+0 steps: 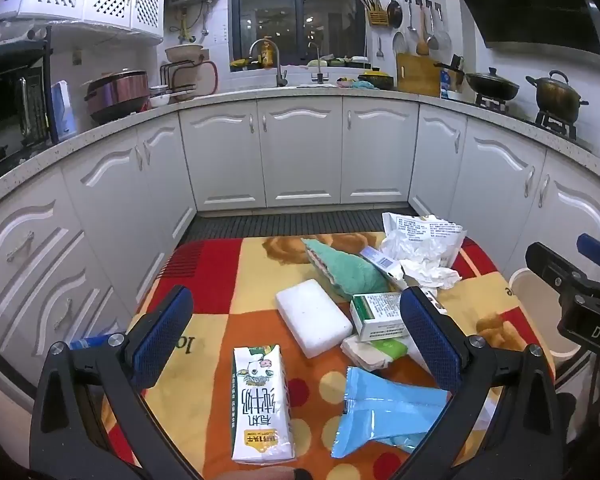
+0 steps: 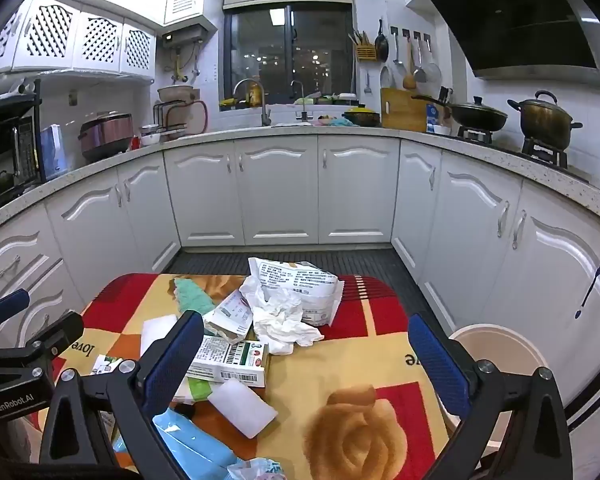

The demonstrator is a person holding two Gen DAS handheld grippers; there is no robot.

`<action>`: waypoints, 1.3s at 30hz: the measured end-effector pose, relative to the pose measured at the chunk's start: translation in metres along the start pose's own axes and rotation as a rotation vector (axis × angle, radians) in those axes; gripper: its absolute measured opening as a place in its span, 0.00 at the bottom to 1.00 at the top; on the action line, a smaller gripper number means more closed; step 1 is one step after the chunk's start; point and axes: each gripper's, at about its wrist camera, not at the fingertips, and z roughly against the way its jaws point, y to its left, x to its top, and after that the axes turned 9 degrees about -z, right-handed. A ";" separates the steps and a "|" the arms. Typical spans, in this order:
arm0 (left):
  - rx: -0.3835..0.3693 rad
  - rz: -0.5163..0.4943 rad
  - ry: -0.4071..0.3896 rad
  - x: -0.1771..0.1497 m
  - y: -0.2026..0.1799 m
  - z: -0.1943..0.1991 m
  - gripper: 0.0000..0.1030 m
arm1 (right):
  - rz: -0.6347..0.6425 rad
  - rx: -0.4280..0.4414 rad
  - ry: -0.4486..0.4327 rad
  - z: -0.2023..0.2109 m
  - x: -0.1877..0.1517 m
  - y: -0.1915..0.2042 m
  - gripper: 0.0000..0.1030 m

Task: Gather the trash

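Note:
Trash lies on a small table with a colourful cloth [image 1: 220, 280]: a milk carton [image 1: 262, 404], a white foam block [image 1: 314, 322], a green-and-white medicine box [image 1: 376, 316], a blue plastic wrapper [image 1: 388, 412], a teal cloth [image 1: 346, 268], crumpled tissue [image 2: 284, 320] and a white printed bag [image 2: 300, 284]. My left gripper [image 1: 296, 336] is open above the near trash, empty. My right gripper [image 2: 306, 356] is open and empty over the table's right part. A beige bin [image 2: 496, 344] stands at the table's right side.
White kitchen cabinets [image 1: 300, 152] ring the table on three sides. The counter holds a rice cooker [image 1: 118, 94], a sink tap [image 1: 278, 60], and pots on a stove [image 1: 556, 94]. A dark floor mat [image 2: 292, 260] lies beyond the table.

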 end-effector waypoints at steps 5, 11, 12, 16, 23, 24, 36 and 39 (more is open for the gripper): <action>0.015 0.011 -0.008 -0.003 -0.001 0.002 1.00 | 0.000 0.008 0.003 0.001 -0.001 0.002 0.99; -0.017 0.044 -0.002 -0.004 0.006 0.000 1.00 | 0.019 0.008 -0.009 0.005 -0.004 0.006 0.99; -0.019 0.048 -0.005 -0.003 0.007 0.001 1.00 | 0.020 0.009 -0.012 0.006 -0.004 0.006 0.99; -0.023 0.059 -0.015 -0.002 0.009 0.005 1.00 | 0.025 0.004 -0.020 0.010 -0.006 0.012 0.99; -0.025 0.076 -0.044 0.000 0.014 0.012 1.00 | 0.028 0.010 -0.036 0.018 -0.004 0.016 0.99; -0.023 0.076 -0.049 0.001 0.014 0.014 1.00 | 0.030 0.011 -0.040 0.019 -0.004 0.017 0.99; -0.014 0.075 -0.095 0.003 0.014 0.023 1.00 | 0.025 0.013 -0.059 0.026 -0.004 0.018 0.99; -0.013 0.071 -0.102 0.003 0.012 0.024 1.00 | 0.023 0.013 -0.061 0.027 -0.004 0.017 0.99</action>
